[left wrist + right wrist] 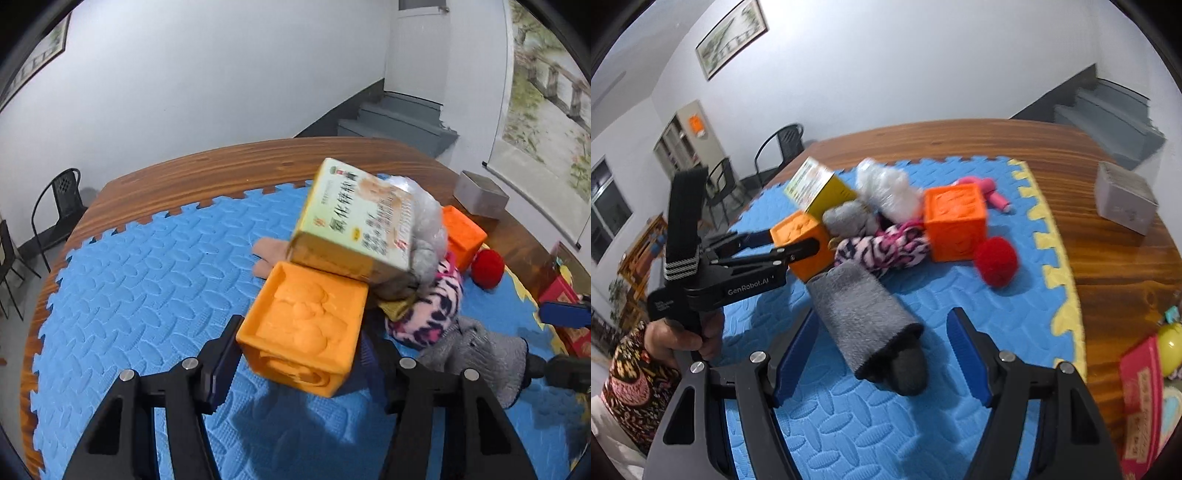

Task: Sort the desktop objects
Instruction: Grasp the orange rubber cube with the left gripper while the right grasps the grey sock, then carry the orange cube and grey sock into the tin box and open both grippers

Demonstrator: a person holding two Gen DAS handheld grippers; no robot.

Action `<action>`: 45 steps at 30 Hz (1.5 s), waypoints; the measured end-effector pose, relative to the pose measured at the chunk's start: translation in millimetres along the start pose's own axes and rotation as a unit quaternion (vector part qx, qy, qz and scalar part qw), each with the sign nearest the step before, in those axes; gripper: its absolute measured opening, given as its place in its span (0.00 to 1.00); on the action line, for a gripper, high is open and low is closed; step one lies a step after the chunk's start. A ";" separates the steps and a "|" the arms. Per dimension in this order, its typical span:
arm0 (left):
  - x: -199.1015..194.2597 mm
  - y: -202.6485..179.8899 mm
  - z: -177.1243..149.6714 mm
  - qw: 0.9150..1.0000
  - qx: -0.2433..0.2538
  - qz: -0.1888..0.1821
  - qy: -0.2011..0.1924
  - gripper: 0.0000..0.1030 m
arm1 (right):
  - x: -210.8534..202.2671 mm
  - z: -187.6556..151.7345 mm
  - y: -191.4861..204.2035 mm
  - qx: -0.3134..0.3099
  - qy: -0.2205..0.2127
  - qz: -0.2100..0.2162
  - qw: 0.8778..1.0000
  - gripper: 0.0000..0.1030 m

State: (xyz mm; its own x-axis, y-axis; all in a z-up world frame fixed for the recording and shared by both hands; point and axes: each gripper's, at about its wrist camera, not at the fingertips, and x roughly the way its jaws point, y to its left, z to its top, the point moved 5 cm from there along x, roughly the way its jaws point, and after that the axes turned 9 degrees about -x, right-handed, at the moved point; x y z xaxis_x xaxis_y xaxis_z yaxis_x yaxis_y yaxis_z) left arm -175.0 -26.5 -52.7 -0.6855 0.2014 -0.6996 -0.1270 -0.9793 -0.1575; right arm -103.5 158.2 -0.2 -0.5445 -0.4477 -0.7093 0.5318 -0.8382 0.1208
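The nearer orange cube [303,325] sits at lower centre of the left wrist view, squarely between the left gripper [295,345] fingers; its embossed top face is tipped toward the camera and its body fills the gap from side to side. In the right wrist view the same cube [803,242] lies at centre left, with the left gripper [792,245] reaching in from the left edge and both dark fingers lying along its sides — clenched on the cube, as far as that view shows. A green and yellow carton [354,225] leans on the cube's far upper edge, so I judge that any lift will disturb it; the carton tilts up and back toward the upper centre of the frame.

Just beside the cube lies a pink patterned sock [882,249], then a 2nd orange cube [955,223] at centre, a red pompom [995,262] right of it, and a white fluffy bundle [886,188] above; all rest on the blue foam mat [997,325].

The grey rolled sock [864,317] runs diagonally from centre toward lower centre of the right wrist view; its dark open end points down between the right gripper [882,365] fingers. Those jaws stand released, clear of the sock on both sides; the roll's long axis lies roughly along the gripper's reach — not across it — so a squeeze would take its sides.
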 end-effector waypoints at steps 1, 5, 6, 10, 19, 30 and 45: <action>-2.8 -0.9 -0.7 1.000 0.001 -0.006 -0.001 0.58 | 4.4 0.1 2.3 -0.005 0.004 0.002 1.000 0.73; -17.9 -4.6 0.0 1.000 0.005 -0.011 -0.016 0.58 | 17.7 2.0 11.9 -0.027 0.016 0.008 0.999 0.73; -22.7 -5.4 0.4 1.000 0.004 -0.013 -0.020 0.58 | 20.3 2.8 14.2 -0.032 0.018 0.009 0.999 0.73; -38.9 -8.2 3.0 0.999 -0.001 -0.022 -0.034 0.58 | 32.9 5.9 19.1 -0.048 0.027 0.006 0.998 0.73; -46.3 -20.7 5.8 0.999 -0.004 -0.034 -0.039 0.58 | 48.6 3.5 12.2 -0.043 0.033 0.007 0.998 0.64; -61.3 -63.5 1.9 0.998 -0.006 -0.060 -0.036 0.58 | -30.5 -22.1 -25.4 0.028 -0.028 -0.023 0.999 0.43; -92.2 -249.4 -5.9 0.979 0.098 -0.174 -0.038 0.58 | -211.8 -92.8 -187.8 0.203 -0.148 -0.212 0.944 0.43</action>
State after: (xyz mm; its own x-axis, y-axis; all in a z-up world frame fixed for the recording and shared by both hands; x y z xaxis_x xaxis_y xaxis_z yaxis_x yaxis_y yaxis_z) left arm -75.8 199.3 47.0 -0.6267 0.5291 -0.5722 -0.4928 -0.8378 -0.2349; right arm -27.9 439.3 63.0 -0.8418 -0.0614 -0.5363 -0.0355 -0.9850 0.1686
